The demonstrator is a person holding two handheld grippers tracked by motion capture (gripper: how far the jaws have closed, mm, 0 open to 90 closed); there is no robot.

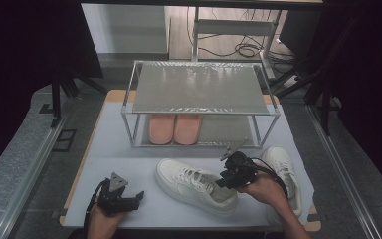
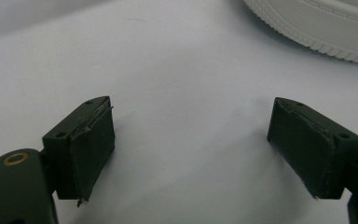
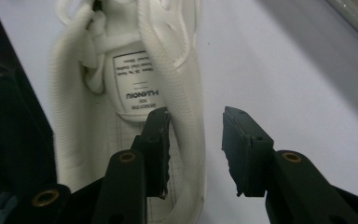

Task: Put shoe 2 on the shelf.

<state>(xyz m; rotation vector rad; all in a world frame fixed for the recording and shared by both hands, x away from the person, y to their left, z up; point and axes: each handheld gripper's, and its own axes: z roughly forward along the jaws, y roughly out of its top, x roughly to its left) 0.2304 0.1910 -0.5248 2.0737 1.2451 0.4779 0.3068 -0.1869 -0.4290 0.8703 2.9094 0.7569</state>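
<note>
A pale table (image 1: 129, 144) carries a metal rack (image 1: 199, 89) at twelve o'clock; grey floor (image 1: 25, 144) runs past nine, cables (image 1: 243, 49) coil on wooden flooring beyond, and darkness flanks both sides

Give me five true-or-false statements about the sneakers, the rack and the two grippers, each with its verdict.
1. The right gripper has one jaw inside the sneaker and one outside its side wall. True.
2. The left gripper is shut on a sneaker. False: its jaws stand wide apart over bare table, with nothing between them.
3. A pink pair of slippers sits on the lower shelf of the rack. True.
4. A sneaker lies on the rack's top shelf. False: the top shelf is bare; both sneakers are on the table.
5. The second sneaker lies to the right of the right hand. True.
</note>
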